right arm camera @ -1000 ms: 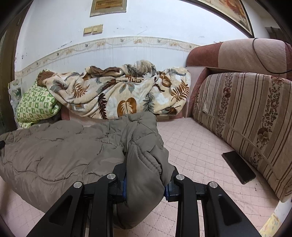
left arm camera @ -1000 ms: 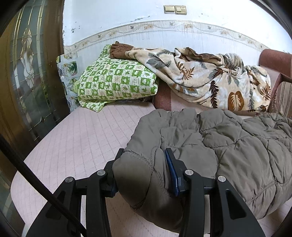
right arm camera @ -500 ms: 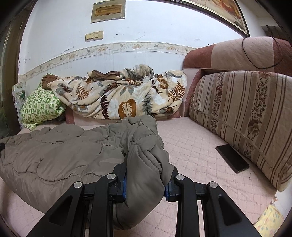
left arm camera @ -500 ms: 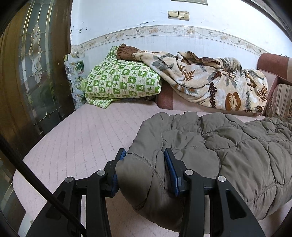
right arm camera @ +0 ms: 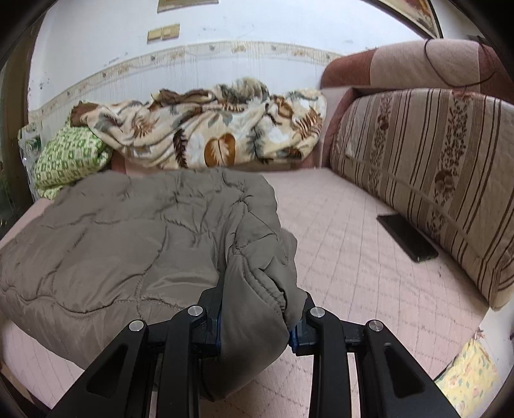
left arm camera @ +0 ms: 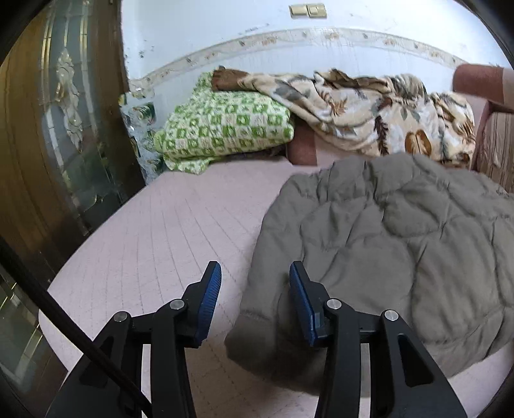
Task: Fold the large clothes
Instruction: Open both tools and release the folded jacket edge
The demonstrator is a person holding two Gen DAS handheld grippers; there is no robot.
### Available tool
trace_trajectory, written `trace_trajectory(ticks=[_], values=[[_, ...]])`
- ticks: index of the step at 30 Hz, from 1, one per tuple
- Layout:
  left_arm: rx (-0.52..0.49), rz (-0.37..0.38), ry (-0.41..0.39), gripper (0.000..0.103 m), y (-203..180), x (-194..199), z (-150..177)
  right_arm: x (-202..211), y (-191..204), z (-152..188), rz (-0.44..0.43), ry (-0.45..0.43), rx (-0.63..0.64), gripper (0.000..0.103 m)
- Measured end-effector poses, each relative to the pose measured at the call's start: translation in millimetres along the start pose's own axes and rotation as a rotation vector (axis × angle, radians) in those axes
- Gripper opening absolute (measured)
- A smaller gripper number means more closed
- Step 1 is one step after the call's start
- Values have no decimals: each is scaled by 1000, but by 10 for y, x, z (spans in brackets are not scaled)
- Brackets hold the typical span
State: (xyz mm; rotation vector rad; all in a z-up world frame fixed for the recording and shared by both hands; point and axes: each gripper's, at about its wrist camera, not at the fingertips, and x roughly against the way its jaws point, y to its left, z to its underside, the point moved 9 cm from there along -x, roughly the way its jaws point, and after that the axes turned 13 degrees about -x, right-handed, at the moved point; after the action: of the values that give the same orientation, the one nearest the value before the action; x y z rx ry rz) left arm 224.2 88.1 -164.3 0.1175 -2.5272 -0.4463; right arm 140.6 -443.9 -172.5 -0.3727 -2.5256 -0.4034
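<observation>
Pink quilted sofa seat (left arm camera: 167,225) carries the olive-grey quilted padded jacket (left arm camera: 401,231), lying flat below a leaf-print blanket (right arm camera: 225,128); left gripper (left arm camera: 253,286) fingers released, jacket's corner lying slack between them, while right gripper (right arm camera: 257,318) fingers stand clenched on the jacket's bunched cuff edge.

No text, label, brand, number or sign can be read in either view. The framed plaque (right arm camera: 186,2) on the wall at twelve o'clock in the right wrist view is cut off by the edge, and its lettering is too small to make out.
</observation>
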Motion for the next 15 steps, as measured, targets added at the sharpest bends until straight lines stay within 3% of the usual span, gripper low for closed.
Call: trace_trajectory(ticks=[7,8,11,15], values=[[-24,19,26,45,-1,-55,112,-167,-218,212,-26,127,-116,40],[-30,18,30,45,-17,-59,114,-175,-242,222,-27,136,-132,43],[-39,26,50,46,-47,-109,131,-224,-358,283,-30,190,-207,64],[-21,35,85,56,-7,-181,176,-208,-515,276,-102,244,-340,68]])
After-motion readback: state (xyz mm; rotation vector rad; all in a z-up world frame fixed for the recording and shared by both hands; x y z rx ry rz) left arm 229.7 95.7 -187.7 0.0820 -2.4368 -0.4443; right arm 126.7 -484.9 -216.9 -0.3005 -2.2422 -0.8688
